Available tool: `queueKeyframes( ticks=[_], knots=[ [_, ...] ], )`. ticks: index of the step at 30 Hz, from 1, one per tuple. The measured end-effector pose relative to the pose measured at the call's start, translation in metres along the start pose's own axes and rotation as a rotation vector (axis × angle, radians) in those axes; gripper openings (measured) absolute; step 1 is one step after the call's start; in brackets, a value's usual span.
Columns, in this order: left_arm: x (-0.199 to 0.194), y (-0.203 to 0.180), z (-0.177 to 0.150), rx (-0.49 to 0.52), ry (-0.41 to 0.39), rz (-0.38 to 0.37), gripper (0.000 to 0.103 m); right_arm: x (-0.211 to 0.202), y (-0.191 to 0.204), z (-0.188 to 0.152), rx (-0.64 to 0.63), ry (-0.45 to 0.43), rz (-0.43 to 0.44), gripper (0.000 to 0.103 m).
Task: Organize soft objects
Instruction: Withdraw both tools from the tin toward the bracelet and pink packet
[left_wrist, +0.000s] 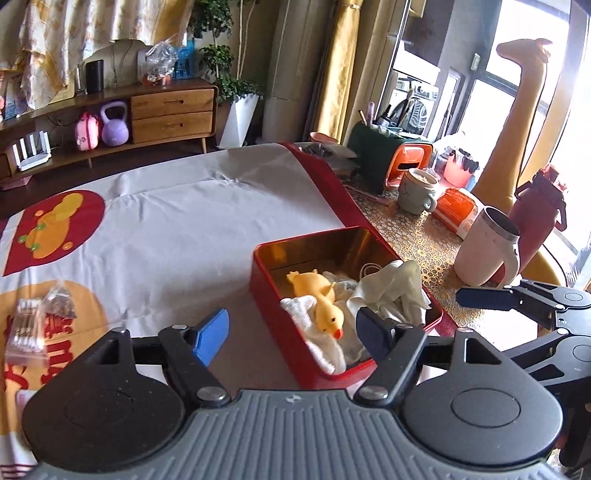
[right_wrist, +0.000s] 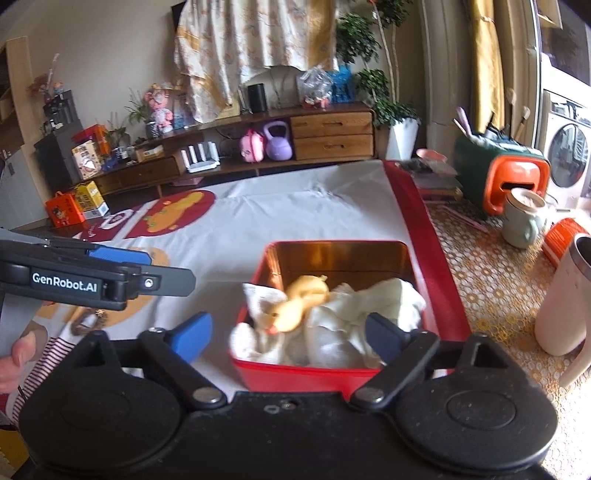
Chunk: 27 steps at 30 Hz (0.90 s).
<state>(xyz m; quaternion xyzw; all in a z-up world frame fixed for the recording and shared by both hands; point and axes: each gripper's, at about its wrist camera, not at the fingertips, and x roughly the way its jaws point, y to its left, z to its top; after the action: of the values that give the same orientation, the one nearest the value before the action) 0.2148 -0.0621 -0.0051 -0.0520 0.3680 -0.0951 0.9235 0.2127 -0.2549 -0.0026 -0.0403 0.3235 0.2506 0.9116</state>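
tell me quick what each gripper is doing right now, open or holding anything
left gripper: open, holding nothing
right gripper: open, holding nothing

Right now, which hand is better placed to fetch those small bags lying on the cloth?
Left, probably. The bags lie beside the left hand-held gripper, which is open; the tin sits between them and the right one.

"GenRobot.AI", white letters on black side plate of left claw (right_wrist: 122, 271), seen in right wrist view, up and left of right claw (right_wrist: 284, 336). Large red characters on cloth (left_wrist: 22, 354) covering counter, left of left claw (left_wrist: 291, 332), cut off by view edge, not legible. Print on orange packet (left_wrist: 458, 210) and on orange boxes (right_wrist: 64, 212) too small and blurred to read. No other legible text.
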Motion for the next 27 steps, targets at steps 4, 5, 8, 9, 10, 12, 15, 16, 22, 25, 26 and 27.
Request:
queueKeyframes(
  ticks=[4, 5, 8, 9, 10, 12, 15, 16, 22, 25, 26, 27],
  knots=[
    [-0.026, 0.021, -0.007, -0.014, -0.016, 0.025, 0.084, -0.004, 0.021, 0.003, -0.024, -0.013, 0.027, 0.101],
    [-0.033, 0.027, -0.009, -0.019, -0.022, 0.030, 0.085, -0.004, 0.026, 0.004, -0.029, -0.013, 0.033, 0.101],
    [-0.049, 0.047, -0.013, -0.047, -0.024, 0.050, 0.089, -0.002, 0.040, 0.006, -0.044, -0.011, 0.052, 0.101],
    [-0.055, 0.055, -0.015, -0.055, -0.026, 0.058, 0.092, -0.002, 0.046, 0.005, -0.049, -0.011, 0.057, 0.102],
    [-0.059, 0.061, -0.017, -0.062, -0.030, 0.067, 0.094, -0.001, 0.052, 0.006, -0.053, -0.009, 0.065, 0.102],
    [-0.069, 0.076, -0.022, -0.076, -0.038, 0.082, 0.098, 0.002, 0.062, 0.006, -0.064, -0.001, 0.080, 0.102],
    [-0.079, 0.098, -0.029, -0.101, -0.042, 0.102, 0.099, 0.009, 0.077, 0.005, -0.081, 0.015, 0.102, 0.102],
    [-0.082, 0.105, -0.031, -0.108, -0.044, 0.104, 0.099, 0.012, 0.083, 0.004, -0.089, 0.020, 0.110, 0.102],
    [-0.096, 0.145, -0.044, -0.151, -0.049, 0.159, 0.100, 0.028, 0.117, 0.001, -0.130, 0.051, 0.157, 0.101],
    [-0.102, 0.168, -0.051, -0.183, -0.048, 0.178, 0.100, 0.037, 0.134, 0.001, -0.151, 0.063, 0.175, 0.099],
    [-0.103, 0.175, -0.054, -0.196, -0.043, 0.182, 0.100, 0.041, 0.139, 0.001, -0.160, 0.065, 0.178, 0.099],
    [-0.104, 0.183, -0.057, -0.209, -0.036, 0.190, 0.100, 0.045, 0.144, 0.001, -0.168, 0.069, 0.185, 0.098]
  ],
)
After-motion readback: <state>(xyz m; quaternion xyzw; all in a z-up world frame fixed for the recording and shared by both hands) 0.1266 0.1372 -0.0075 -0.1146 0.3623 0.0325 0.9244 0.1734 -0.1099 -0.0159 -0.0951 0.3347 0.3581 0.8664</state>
